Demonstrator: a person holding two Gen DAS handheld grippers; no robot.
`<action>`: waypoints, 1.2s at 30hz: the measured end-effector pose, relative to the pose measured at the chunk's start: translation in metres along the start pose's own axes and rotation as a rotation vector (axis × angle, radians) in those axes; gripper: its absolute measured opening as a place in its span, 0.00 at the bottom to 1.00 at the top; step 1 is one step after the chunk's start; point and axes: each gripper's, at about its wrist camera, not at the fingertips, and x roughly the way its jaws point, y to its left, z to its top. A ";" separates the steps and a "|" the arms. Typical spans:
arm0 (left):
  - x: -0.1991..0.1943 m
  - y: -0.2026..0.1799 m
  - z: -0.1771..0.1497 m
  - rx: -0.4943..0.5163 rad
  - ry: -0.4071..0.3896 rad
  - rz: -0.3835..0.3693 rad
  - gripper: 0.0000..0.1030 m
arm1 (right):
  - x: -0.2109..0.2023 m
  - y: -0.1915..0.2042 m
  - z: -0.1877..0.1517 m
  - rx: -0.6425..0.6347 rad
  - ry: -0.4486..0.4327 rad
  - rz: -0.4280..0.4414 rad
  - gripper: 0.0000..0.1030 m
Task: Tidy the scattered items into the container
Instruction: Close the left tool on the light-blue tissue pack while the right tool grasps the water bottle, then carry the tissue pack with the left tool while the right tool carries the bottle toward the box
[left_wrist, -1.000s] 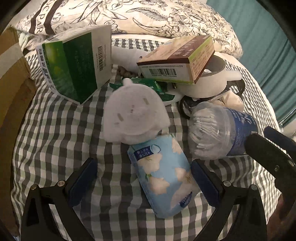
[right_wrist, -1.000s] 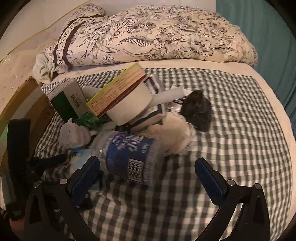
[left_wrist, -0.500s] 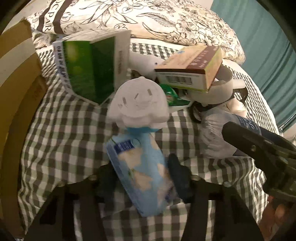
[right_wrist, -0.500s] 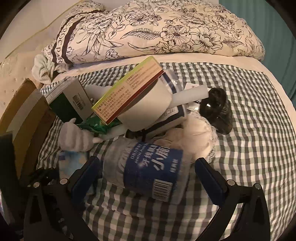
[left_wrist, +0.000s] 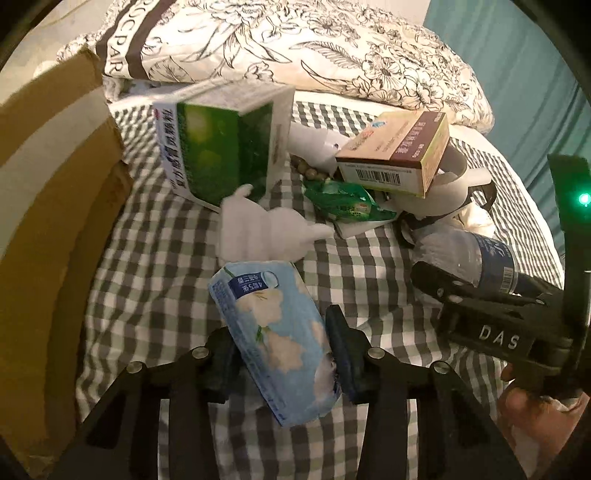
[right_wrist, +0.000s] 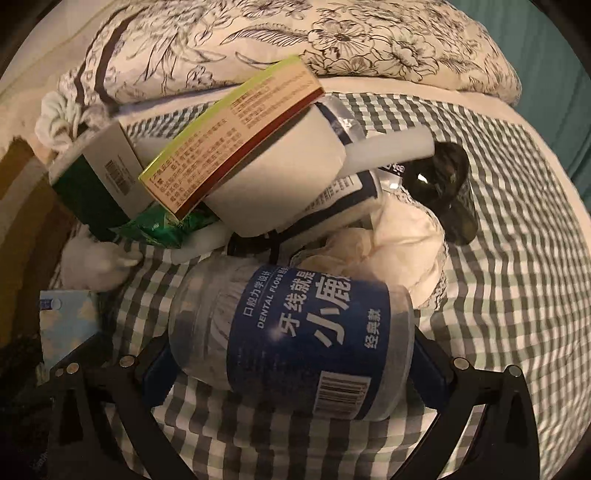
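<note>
Brown cardboard box (left_wrist: 48, 206) stands at the left edge of the green-and-white checked bedcover (left_wrist: 147, 280). Clear plastic dental-floss jar with blue label (right_wrist: 295, 339) lies between the right gripper's (right_wrist: 291, 365) spread jaws, contact unclear. Left gripper (left_wrist: 280, 354) has just been closing, now clamped on the pale-blue flowered tissue pack (left_wrist: 277, 339).

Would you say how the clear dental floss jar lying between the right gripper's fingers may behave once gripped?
The dental floss jar lies on its side, so it may roll on the soft checked bedspread. Its smooth plastic looks slippery. The right gripper straddles it endwise.
</note>
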 end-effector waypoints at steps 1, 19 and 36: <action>-0.003 0.001 0.000 0.001 -0.004 0.004 0.40 | -0.002 -0.002 -0.001 0.009 -0.008 0.001 0.99; -0.055 -0.007 -0.002 0.012 -0.066 0.036 0.19 | -0.067 -0.011 -0.019 0.006 -0.081 -0.039 0.90; -0.126 -0.021 -0.022 0.038 -0.166 0.034 0.18 | -0.156 -0.020 -0.055 0.031 -0.181 -0.001 0.90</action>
